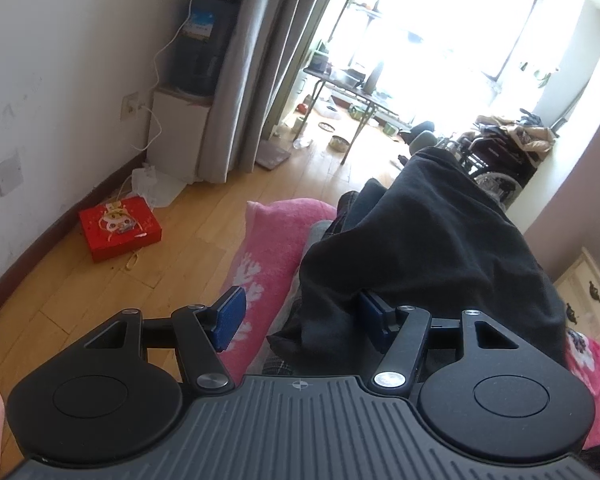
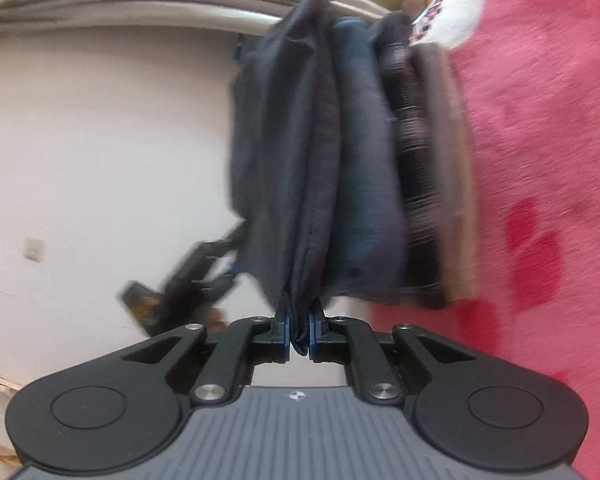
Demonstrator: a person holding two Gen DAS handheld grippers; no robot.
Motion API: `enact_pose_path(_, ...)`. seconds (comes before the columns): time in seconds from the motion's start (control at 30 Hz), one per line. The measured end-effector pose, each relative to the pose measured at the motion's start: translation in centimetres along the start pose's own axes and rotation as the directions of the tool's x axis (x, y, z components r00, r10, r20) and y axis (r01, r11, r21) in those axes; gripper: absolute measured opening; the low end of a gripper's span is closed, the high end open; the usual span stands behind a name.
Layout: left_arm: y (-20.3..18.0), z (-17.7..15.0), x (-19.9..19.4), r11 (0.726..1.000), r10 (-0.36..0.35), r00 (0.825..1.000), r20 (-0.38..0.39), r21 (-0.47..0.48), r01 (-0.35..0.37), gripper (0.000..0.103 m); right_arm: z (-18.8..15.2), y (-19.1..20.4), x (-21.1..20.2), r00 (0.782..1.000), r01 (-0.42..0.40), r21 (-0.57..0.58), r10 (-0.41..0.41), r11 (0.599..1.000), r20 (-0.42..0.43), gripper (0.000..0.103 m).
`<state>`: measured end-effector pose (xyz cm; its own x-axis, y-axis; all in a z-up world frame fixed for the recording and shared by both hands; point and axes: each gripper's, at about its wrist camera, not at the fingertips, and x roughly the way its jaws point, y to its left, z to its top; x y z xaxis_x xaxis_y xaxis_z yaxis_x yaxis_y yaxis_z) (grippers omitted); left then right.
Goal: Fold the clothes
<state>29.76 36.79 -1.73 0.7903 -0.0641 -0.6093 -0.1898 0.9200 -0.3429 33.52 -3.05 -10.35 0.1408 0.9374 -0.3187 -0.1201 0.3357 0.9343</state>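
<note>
The dark garment (image 1: 428, 248) lies draped over a stack of folded clothes on a pink flowered blanket (image 1: 268, 248), at the edge of what looks like a bed above a wooden floor (image 1: 100, 292).

Far left in the left wrist view, a red gift box (image 1: 118, 227) sits on that floor by the wall, well apart from the work. The left gripper (image 1: 300, 318) stands wide open: its left blue pad (image 1: 230, 316) hangs free over the blanket, while the right one is tucked just under the garment's near hem, holding nothing.

In the right wrist view, which is motion-blurred, the left gripper (image 2: 204, 276) shows at the left against the pale wall. The right gripper (image 2: 299, 330) is closed down to a narrow slit, pinching a bunched edge of the dark garment (image 2: 288, 152) between its pads. Just to the right lie the folded clothes (image 2: 400, 160), and beyond them the blanket (image 2: 540, 160).

The risk probably lies in the one-sided hold. With only one corner pinched, a pull could drag the garment askew, bunch it instead of creasing it cleanly, or topple the folded stack beneath. The thin pinch might also slip if the cloth catches on the stack.
</note>
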Motion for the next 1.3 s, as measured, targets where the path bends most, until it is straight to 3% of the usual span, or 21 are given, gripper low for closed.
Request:
enact_pose_path(0.1,-0.2,0.1,-0.7,1.0,0.006,1.0,0.006,0.018,-0.007,0.062,0.4,-0.6,-0.4,0.999,0.042,-0.014,-0.042,0.999,0.012,0.02)
enact_pose_path(0.2,-0.2,0.5,-2.0,1.0,0.02,0.999,0.029,0.018,-0.021,0.062,0.6,0.7,-1.9,0.995,0.099,-0.12,-0.096,0.988,0.032,0.029)
enact_pose_path(0.27,0.0,0.8,-3.5,1.0,0.027,0.998,0.064,0.005,-0.027,0.062,0.6,2.0,-3.4,0.985,0.169,-0.215,-0.156,0.962,0.075,0.029)
enact_pose_path(0.37,-1.1,1.2,-6.3,1.0,-0.003,0.989,0.15,0.031,-0.002,0.062,-0.2,5.3,-5.4,0.95,0.295,-0.418,-0.216,0.859,0.225,0.029)
enact_pose_path(0.47,-3.7,1.7,-6.4,0.995,-0.062,0.985,0.162,0.091,0.048,0.062,-1.0,9.0,-5.1,0.926,0.354,-0.586,-0.187,0.729,0.327,0.029)
enact_pose_path(0.6,-7.6,1.6,-3.0,0.984,-0.132,0.988,0.076,0.13,0.121,0.062,-1.3,11.5,-1.2,0.937,0.334,-0.704,-0.138,0.627,0.322,0.028)
enact_pose_path(0.67,-8.3,1.5,-0.6,0.987,-0.093,0.995,0.039,0.136,0.087,0.062,-1.1,11.0,0.5,0.932,0.359,-0.726,-0.18,0.586,0.315,0.028)
enact_pose_path(0.7,-8.4,1.5,0.6,0.989,-0.06,0.998,0.024,0.134,0.057,0.062,-0.7,10.5,0.9,0.925,0.378,-0.724,-0.209,0.577,0.316,0.028)
enact_pose_path(0.73,-8.4,1.6,1.6,0.992,-0.028,1.0,0.014,0.123,0.027,0.061,0.0,9.6,0.7,0.917,0.397,-0.697,-0.237,0.597,0.32,0.028)
enact_pose_path(0.8,-6.9,2.0,1.7,1.0,0.0,0.999,0.034,0.025,-0.001,0.061,1.8,7.3,-1.5,0.908,0.411,-0.576,-0.259,0.707,0.329,0.028)
enact_pose_path(0.87,-5.5,2.1,-0.1,0.998,-0.013,0.998,0.06,-0.062,0.016,0.061,2.8,5.2,-4.3,0.896,0.411,-0.442,-0.262,0.797,0.36,0.029)
enact_pose_path(0.93,-4.6,2.0,-2.6,0.993,-0.033,0.996,0.086,-0.109,0.042,0.061,2.4,4.7,-6.4,0.881,0.43,-0.384,-0.287,0.817,0.376,0.028)
enact_pose_path(1.1,-7.6,-2.3,-13.1,0.997,-0.037,0.99,0.134,0.076,0.027,0.063,-5.3,9.7,-9.3,0.853,0.512,-0.466,-0.365,0.721,0.372,0.029)
enact_pose_path(1.2,-9.7,-6.4,-20.5,0.99,-0.045,0.983,0.176,0.14,0.02,0.082,-10.2,12.8,-10.9,0.832,0.554,-0.519,-0.41,0.652,0.373,0.032)
enact_pose_path(1.27,-11.2,-9.5,-25.1,0.989,-0.044,0.976,0.212,0.149,0.013,0.103,-13.8,15.0,-11.8,0.817,0.576,-0.556,-0.439,0.599,0.373,0.045)
enact_pose_path(1.3,-12.0,-11.1,-27.3,0.989,-0.043,0.972,0.231,0.148,0.008,0.103,-16.0,16.0,-11.9,0.808,0.586,-0.578,-0.457,0.568,0.371,0.051)
